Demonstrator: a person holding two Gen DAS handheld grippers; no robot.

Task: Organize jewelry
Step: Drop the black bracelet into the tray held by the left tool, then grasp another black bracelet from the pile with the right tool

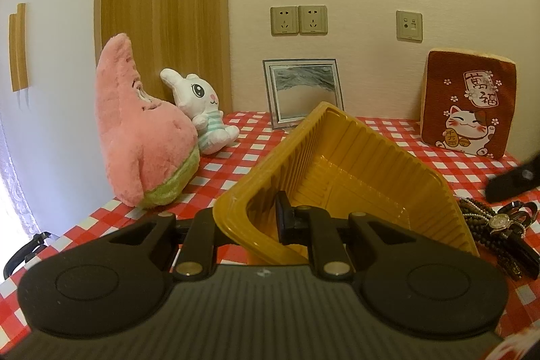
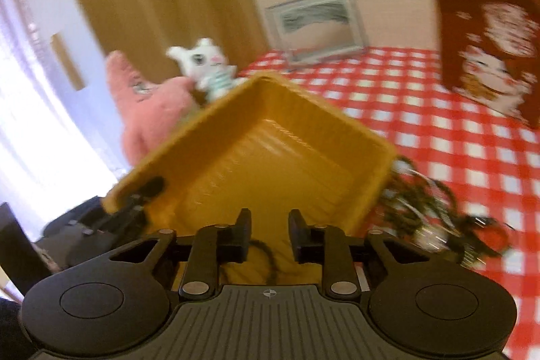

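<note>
We have the counter (image 1: 388, 137), spread with a red and white checked cloth, carrying everything, and its back edge is kept for ornaments: a pink plush (image 1: 141, 137) and a white rabbit (image 1: 202, 113) leaning by the wall, a framed picture (image 1: 302, 86) and a red cat cushion (image 1: 469, 103), all well clear of where we work. In front sits the yellow tray (image 1: 354, 164), which we hold tipped up by its near rim so its hollow faces us and can take the pieces; the left tool (image 1: 270, 221) is clamped shut on that rim to keep it steady. The right tool (image 2: 269, 237) hangs over the tray's near part with its jaws parted and nothing pressed between them; a dark cord (image 2: 266, 258) lies just below it, apparently on the tray, and we judge it freshly dropped there. The remaining jewelry (image 1: 499, 221), dark beads and a watch in a tangle, lies on the cloth just beside the tray's right side, close for the next pick
</note>
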